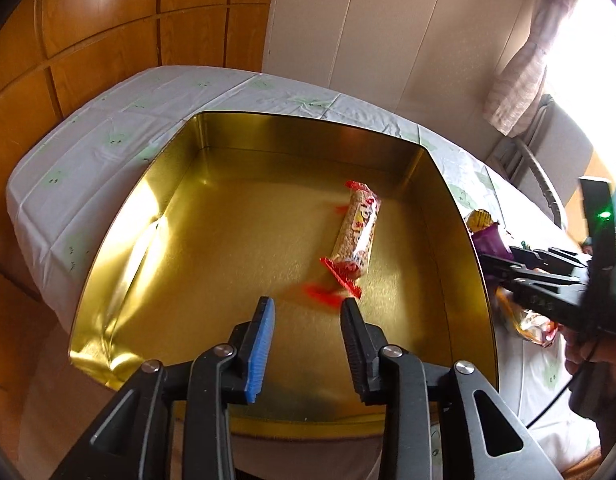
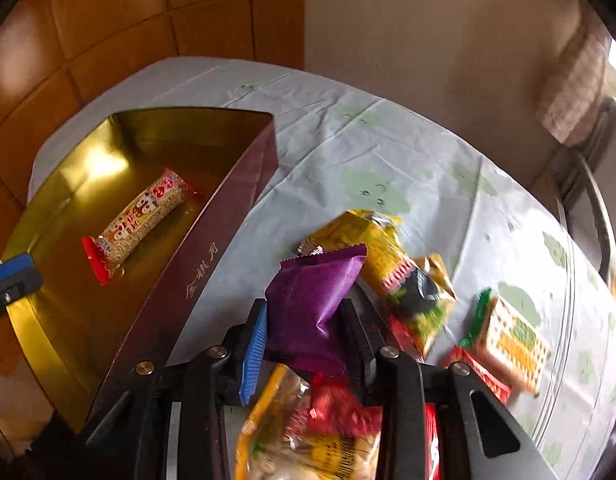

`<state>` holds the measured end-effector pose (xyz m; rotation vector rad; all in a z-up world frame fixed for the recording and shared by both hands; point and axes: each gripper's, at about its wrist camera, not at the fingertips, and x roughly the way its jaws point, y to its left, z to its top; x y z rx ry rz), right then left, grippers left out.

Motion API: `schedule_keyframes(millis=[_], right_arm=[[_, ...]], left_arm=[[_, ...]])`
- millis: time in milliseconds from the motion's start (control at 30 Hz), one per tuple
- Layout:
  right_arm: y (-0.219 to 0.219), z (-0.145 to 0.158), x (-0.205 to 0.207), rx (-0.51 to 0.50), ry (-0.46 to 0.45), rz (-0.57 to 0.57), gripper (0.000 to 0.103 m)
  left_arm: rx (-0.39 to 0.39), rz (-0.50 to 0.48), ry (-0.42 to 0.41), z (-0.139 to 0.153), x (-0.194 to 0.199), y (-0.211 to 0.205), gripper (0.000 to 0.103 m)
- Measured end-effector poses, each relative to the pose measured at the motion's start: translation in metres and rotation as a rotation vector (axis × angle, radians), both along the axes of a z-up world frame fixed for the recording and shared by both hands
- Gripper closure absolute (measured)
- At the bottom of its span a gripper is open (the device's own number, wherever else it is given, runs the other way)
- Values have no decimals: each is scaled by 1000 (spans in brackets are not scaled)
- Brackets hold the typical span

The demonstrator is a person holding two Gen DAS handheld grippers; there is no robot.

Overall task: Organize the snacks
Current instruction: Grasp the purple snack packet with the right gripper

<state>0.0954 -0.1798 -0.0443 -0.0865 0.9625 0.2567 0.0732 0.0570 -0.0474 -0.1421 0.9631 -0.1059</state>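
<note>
A gold tin with maroon outer walls stands on the table. One cereal bar with red wrapper ends lies on its floor, also visible in the right wrist view. My left gripper hangs open above the tin's near part, nothing between its fingers, the bar just beyond its tips. My right gripper is shut on a purple packet, just right of the tin and above a pile of snacks.
Loose snacks lie right of the tin: a yellow packet, a dark green-and-yellow packet, a wafer pack, a yellow bag. A white cloth covers the table. A chair stands at the far right.
</note>
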Motion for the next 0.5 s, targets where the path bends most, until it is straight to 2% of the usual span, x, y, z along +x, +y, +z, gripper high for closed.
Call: schedule_keyframes(millis=[167, 233, 333, 500], right_arm=[[-15, 18, -22, 66, -34, -59, 68], [-16, 31, -33, 102, -60, -57, 68], [-4, 47, -44, 163, -88, -15, 68], [41, 65, -54, 185, -117, 93, 68]], left_arm=[[26, -3, -24, 4, -10, -4, 63], [28, 1, -34, 7, -13, -5, 58], [36, 16, -57, 12, -19, -4, 55], [41, 24, -84, 22, -25, 0, 52]])
